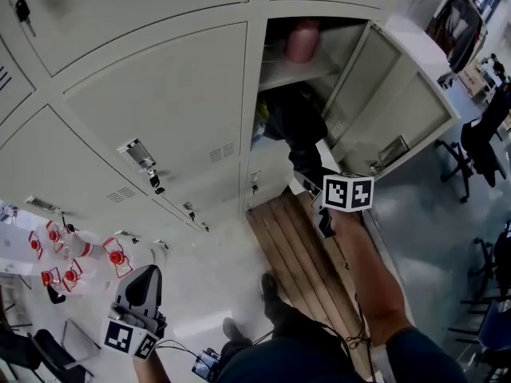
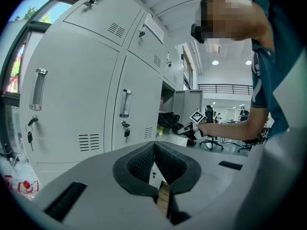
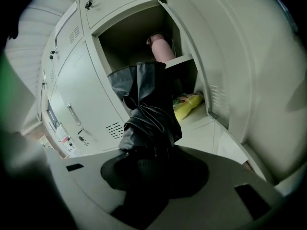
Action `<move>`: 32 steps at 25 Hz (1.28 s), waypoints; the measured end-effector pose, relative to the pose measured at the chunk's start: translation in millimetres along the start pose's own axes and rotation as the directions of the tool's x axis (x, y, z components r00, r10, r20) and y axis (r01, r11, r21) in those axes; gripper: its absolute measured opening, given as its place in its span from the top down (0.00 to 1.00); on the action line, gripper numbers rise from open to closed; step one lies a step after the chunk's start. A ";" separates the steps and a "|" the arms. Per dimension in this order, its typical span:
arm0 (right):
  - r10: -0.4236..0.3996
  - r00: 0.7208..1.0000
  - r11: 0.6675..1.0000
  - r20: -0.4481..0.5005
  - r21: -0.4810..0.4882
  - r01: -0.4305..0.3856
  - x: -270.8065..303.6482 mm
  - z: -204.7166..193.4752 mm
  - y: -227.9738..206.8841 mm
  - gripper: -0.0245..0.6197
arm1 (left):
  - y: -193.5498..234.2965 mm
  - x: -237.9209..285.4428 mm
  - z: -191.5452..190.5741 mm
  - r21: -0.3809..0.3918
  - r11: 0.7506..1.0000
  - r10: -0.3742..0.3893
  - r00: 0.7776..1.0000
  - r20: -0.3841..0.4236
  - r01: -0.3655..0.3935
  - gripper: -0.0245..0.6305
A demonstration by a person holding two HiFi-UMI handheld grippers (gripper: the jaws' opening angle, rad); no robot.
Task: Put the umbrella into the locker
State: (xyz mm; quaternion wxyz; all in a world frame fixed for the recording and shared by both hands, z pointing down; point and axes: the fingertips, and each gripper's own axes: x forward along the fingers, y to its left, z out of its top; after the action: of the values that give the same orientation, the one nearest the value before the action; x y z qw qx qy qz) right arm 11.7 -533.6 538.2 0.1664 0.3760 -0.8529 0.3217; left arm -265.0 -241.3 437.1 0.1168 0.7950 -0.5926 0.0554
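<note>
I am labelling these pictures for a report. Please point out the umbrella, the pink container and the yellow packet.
umbrella (image 3: 148, 104), right gripper view, on its folded black fabric.
pink container (image 3: 160, 48), right gripper view, on its side wall.
yellow packet (image 3: 189, 103), right gripper view, on its upper face.

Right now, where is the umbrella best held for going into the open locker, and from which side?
Its near end, taken from the room side facing the open front of the locker, as the right gripper holds it. The folded umbrella is a slim bundle pointing inside, so a rear hold likely leaves its far length free to enter.
</note>
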 end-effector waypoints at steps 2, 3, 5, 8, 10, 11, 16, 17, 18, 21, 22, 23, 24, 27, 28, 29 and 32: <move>-0.004 1.000 1.000 -0.002 -0.008 0.004 8.1 5.0 -3.2 0.71 | 1.8 3.8 -2.2 -0.003 1.000 0.003 1.000 -0.005 -0.003 0.93; -0.005 1.000 1.000 -0.003 -0.012 0.005 12.4 7.2 -4.7 0.71 | 2.7 6.0 -3.0 -0.005 1.000 0.004 1.000 -0.005 -0.004 0.93; -0.005 1.000 1.000 -0.005 -0.019 0.005 21.6 11.3 -7.3 0.71 | 3.9 10.7 -4.2 -0.009 1.000 0.005 1.000 -0.004 -0.005 0.93; -0.002 1.000 1.000 -0.006 -0.030 0.002 36.9 18.0 -10.3 0.71 | 4.8 17.3 -6.1 -0.014 1.000 0.005 1.000 -0.003 -0.005 0.93; -0.001 1.000 0.999 -0.007 -0.039 0.001 48.1 23.8 -12.0 0.71 | 5.8 20.8 -7.6 -0.017 1.000 0.004 1.000 -0.006 -0.005 0.93; -0.002 1.000 0.999 -0.009 -0.044 0.001 54.0 26.9 -12.9 0.71 | 6.5 22.3 -8.5 -0.018 1.000 0.005 1.000 -0.009 -0.005 0.93; -0.009 1.000 0.998 -0.023 -0.057 0.007 85.6 38.8 -20.5 0.71 | 10.9 26.5 -13.6 -0.022 1.000 0.021 1.000 -0.021 -0.021 0.93; -0.012 1.000 0.998 -0.028 -0.059 0.011 91.6 40.1 -22.9 0.71 | 11.7 26.6 -14.6 -0.024 0.999 0.026 0.999 -0.023 -0.027 0.93; -0.017 0.999 0.998 -0.033 -0.062 0.015 97.6 41.3 -25.6 0.71 | 12.6 26.6 -15.9 -0.026 0.999 0.032 0.999 -0.026 -0.033 0.93; -0.031 0.998 0.997 -0.046 -0.078 0.028 115.8 45.3 -34.2 0.71 | 14.9 27.9 -20.4 -0.030 0.998 0.048 0.998 -0.038 -0.049 0.93; -0.035 0.998 0.996 -0.050 -0.083 0.031 121.5 46.8 -36.7 0.71 | 15.3 28.6 -22.1 -0.032 0.998 0.052 0.998 -0.042 -0.053 0.93; -0.038 0.998 0.996 -0.052 -0.087 0.033 127.0 48.8 -38.7 0.71 | 15.7 29.4 -23.8 -0.033 0.998 0.056 0.997 -0.046 -0.058 0.93; -0.039 0.998 0.995 -0.053 -0.093 0.034 132.1 51.5 -40.1 0.71 | 16.1 30.2 -25.3 -0.034 0.997 0.060 0.997 -0.048 -0.062 0.93; -0.042 0.998 0.993 -0.053 -0.115 0.036 146.5 62.0 -41.3 0.71 | 17.3 32.8 -28.8 -0.040 0.996 0.072 0.996 -0.049 -0.074 0.93; -0.044 0.998 0.992 -0.052 -0.119 0.038 151.0 65.2 -41.4 0.71 | 17.5 33.3 -29.8 -0.042 0.996 0.075 0.996 -0.050 -0.077 0.93; -0.047 0.998 0.992 -0.050 -0.123 0.041 155.2 68.2 -41.6 0.71 | 17.6 33.7 -30.7 -0.045 0.996 0.077 0.996 -0.051 -0.079 0.93; -0.068 0.997 0.987 -0.042 -0.148 0.062 168.2 77.6 -43.1 0.71 | 19.0 35.0 -33.5 -0.049 0.995 0.083 0.995 -0.056 -0.086 0.93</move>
State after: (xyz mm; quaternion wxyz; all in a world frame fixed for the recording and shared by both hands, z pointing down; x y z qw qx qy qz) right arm -70.6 -697.7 587.6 0.2239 0.3827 -0.8574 0.2612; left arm -271.3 -270.5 479.6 0.1506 0.7642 -0.6236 0.0665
